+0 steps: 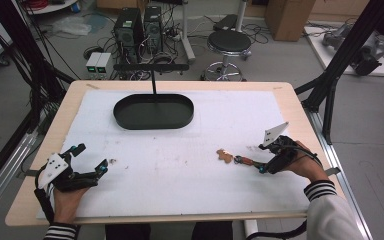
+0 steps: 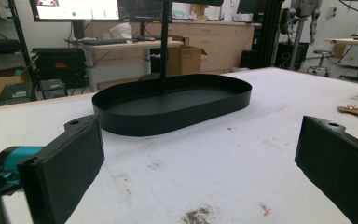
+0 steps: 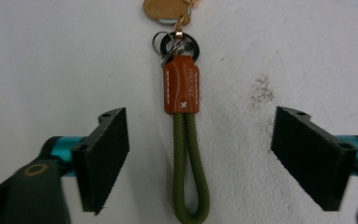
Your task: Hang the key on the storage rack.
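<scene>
Between the right gripper's [image 3: 198, 158] open jaws, a keychain [image 3: 185, 140] is lying ungrasped, waiting to be lifted toward the tray [image 1: 153, 111].

Matt cloth, cord, leather and metal

The keychain [image 3: 182, 140] has an olive woven cord loop, a smooth brown stitched leather tab and shiny metal rings. The tray [image 2: 177, 105] looks matt black. The desk [image 1: 290, 95] edge is pale wood under a rough, stained white cover [image 1: 180, 165].

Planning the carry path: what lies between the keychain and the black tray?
Bare white padding between keychain and black tray, just faint stains, per the high view.
</scene>
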Tool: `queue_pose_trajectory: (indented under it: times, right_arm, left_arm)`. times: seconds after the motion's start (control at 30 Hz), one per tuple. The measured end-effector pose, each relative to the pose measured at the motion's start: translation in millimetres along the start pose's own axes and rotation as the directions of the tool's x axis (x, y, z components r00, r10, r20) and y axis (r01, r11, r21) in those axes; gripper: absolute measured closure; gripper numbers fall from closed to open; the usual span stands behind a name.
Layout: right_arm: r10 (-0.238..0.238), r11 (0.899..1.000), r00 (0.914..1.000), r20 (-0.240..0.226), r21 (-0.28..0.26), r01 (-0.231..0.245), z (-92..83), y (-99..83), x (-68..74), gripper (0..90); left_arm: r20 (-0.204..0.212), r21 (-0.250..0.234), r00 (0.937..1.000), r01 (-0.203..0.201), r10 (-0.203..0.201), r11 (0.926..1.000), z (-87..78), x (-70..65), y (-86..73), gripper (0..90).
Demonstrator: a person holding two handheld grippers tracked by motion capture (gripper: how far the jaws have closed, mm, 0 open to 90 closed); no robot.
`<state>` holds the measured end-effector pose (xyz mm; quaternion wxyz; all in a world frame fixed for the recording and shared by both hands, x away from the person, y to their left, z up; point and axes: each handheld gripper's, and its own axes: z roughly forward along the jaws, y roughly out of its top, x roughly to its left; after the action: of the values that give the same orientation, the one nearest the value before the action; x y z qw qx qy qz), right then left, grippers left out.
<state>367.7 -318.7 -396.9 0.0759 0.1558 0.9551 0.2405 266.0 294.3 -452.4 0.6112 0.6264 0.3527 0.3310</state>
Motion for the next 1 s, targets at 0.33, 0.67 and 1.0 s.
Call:
queue_pose_trajectory:
  times: [0.33,0.67,1.0]
  right_arm:
    - [-0.001,0.996,0.9998,-0.021,0.092,0.003,8.9,1.3,-2.9,37.2]
    - [-0.028,0.989,0.9986,-0.044,0.147,0.035,8.9,7.5,-3.9,49.0]
    - [-0.040,0.982,0.9975,-0.059,0.181,0.050,11.6,7.5,-3.0,55.5]
  left_arm:
    - [-0.001,0.001,1.0000,0.001,-0.001,1.0000,-0.1,0.1,0.0,1.7]
    - [0.000,0.003,1.0000,0.000,0.000,1.0000,0.1,-0.1,0.1,1.7]
    - [-0.001,0.003,1.0000,0.000,0.000,1.0000,0.1,-0.1,0.1,1.7]
